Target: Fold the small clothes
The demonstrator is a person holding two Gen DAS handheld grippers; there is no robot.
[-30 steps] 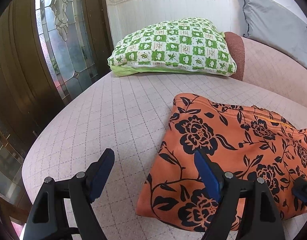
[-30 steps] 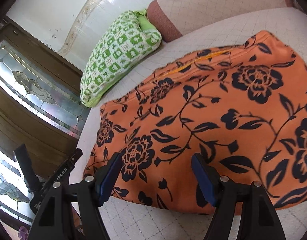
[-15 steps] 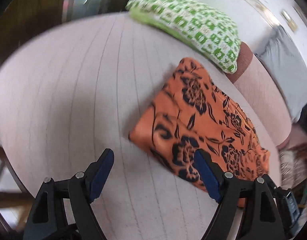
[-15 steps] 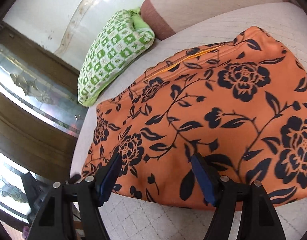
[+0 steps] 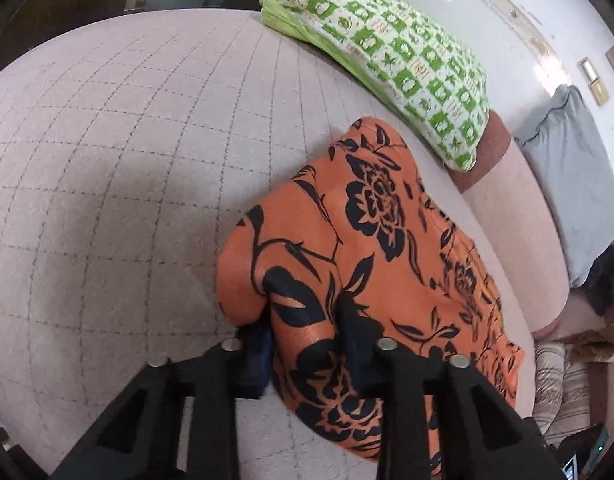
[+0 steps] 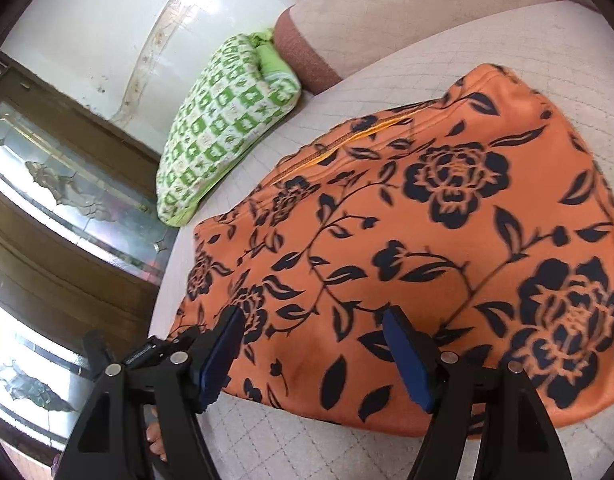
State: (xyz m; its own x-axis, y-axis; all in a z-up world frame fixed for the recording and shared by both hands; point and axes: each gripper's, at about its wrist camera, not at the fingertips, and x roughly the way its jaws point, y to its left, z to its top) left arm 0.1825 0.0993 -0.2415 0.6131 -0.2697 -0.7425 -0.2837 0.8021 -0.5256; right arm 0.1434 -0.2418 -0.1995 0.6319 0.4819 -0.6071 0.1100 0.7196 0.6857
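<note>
The left gripper point(image 5: 305, 344), wide apart over bare cushion point(image 5: 119, 168) a second earlier, is now closing with a bunched corner of the orange cloth point(image 5: 371, 240) pinched between its pads. The right gripper point(image 6: 311, 352) is held apart over the cloth's near edge, gripping nothing. The cloth lies on the cushion beside a green pillow point(image 5: 391, 60); its far end is cut off.

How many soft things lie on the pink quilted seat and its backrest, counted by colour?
Orange with black flowers: 1, the folded cloth, its corner between the closing left gripper.
Green and white checked: 1, the pillow.
Grey: 1, the cushion on the backrest.
Total: 3
</note>
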